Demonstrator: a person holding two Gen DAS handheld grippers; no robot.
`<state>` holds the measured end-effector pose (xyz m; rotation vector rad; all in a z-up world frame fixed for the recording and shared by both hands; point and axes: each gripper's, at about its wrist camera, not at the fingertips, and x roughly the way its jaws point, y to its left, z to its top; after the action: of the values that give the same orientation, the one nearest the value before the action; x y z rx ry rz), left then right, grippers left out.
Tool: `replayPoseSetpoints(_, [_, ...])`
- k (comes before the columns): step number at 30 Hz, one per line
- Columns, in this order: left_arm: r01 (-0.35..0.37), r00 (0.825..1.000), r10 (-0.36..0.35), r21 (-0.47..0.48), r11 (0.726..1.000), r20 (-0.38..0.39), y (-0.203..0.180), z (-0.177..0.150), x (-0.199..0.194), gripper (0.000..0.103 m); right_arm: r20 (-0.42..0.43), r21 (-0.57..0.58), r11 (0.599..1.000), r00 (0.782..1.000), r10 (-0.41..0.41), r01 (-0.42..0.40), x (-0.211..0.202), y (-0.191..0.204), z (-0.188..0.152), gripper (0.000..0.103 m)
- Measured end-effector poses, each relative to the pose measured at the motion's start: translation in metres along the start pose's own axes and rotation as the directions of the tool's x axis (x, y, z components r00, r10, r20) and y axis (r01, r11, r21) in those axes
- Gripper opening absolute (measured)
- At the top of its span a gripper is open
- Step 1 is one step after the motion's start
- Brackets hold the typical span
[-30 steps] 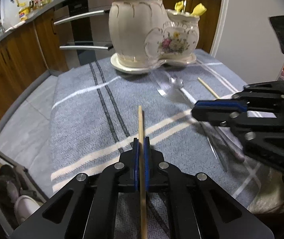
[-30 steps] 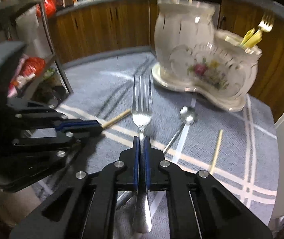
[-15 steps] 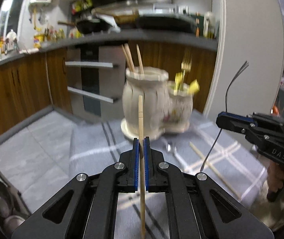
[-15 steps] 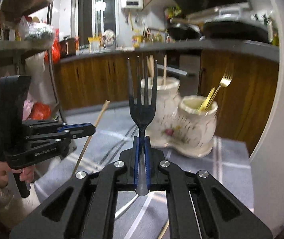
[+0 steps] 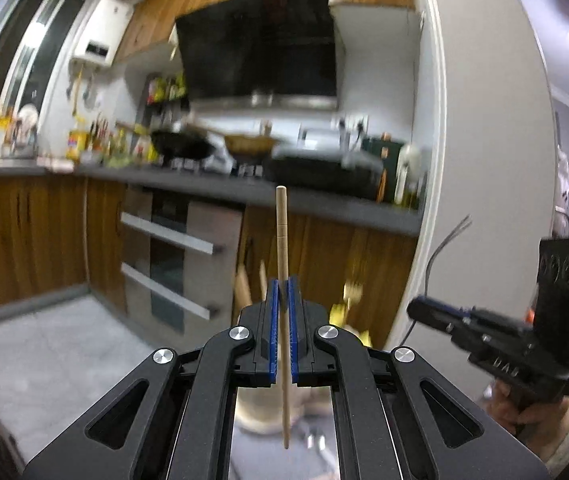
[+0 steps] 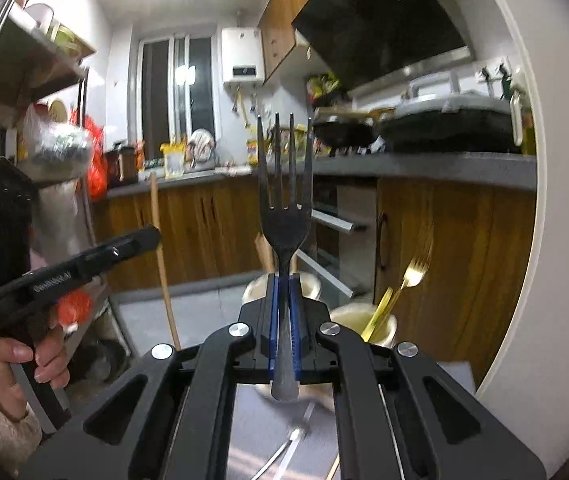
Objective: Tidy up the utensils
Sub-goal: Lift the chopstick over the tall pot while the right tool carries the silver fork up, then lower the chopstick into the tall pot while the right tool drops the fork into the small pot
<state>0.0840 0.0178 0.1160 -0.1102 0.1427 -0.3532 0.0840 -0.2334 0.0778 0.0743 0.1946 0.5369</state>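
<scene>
Left tool (image 5: 282, 292): we find its blue pads clenched on a chopstick (image 5: 281, 236), which stands upright between them, its blunt end high against the kitchen counter edge and its thin end hanging below the pads. Right tool (image 6: 283, 288): likewise clenched, here on a fork (image 6: 284, 216), gripped at the neck with the four tines pointing straight up and the handle end showing beneath the pads. We see each tool from the other's camera: the right one at the right edge of the left view, held in a hand (image 5: 524, 408), with the fork seen edge-on above it; the left one at the left of the right view, held in a hand (image 6: 24, 356) with a pale sleeve, the chopstick rising through its tip. Below and beyond the right tool sits a cream ceramic holder (image 6: 368, 322), blurred, with a gold fork (image 6: 414, 272) leaning out of its nearer pot. A spoon (image 6: 284, 452) lies on the grey cloth (image 6: 244, 420) beneath. In the left view the holder is largely hidden behind the pads.
</scene>
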Motion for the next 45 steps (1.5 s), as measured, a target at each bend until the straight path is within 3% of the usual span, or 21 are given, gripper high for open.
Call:
replayPoseSetpoints(4, [0.008,0.998,-0.007,-0.018,1.0,0.063,-0.005,0.029,0.026,0.005,0.048,0.058,0.998,0.998,-0.034,0.031,0.013,-0.025,0.021,0.005])
replayPoseSetpoints(10, [-0.07,0.995,0.07,0.002,0.998,0.077,-0.006,0.034,0.068,0.005,0.074,0.148,0.984,0.991,-0.113,0.101,0.036,-0.06,0.023,0.005])
replayPoseSetpoints(12, [-0.114,0.991,0.113,0.022,0.993,0.067,-0.005,0.027,0.081,0.005,0.066,0.159,0.979,0.988,-0.137,0.125,0.044,-0.069,0.018,0.005])
replayPoseSetpoints(17, [-0.139,0.99,0.139,0.01,0.99,0.007,0.006,0.004,0.095,0.005,-0.009,0.175,0.973,0.989,-0.15,0.15,0.068,-0.084,-0.002,0.005])
replayPoseSetpoints(32, [-0.133,0.984,0.133,0.005,0.991,-0.122,0.024,-0.041,0.099,0.005,-0.157,0.167,0.972,0.978,-0.138,0.164,0.095,-0.088,-0.039,0.005])
replayPoseSetpoints(45, [-0.143,0.972,0.141,0.005,0.99,-0.187,0.026,-0.051,0.104,0.006,-0.229,0.202,0.965,0.966,-0.119,0.167,0.101,-0.093,-0.052,0.005])
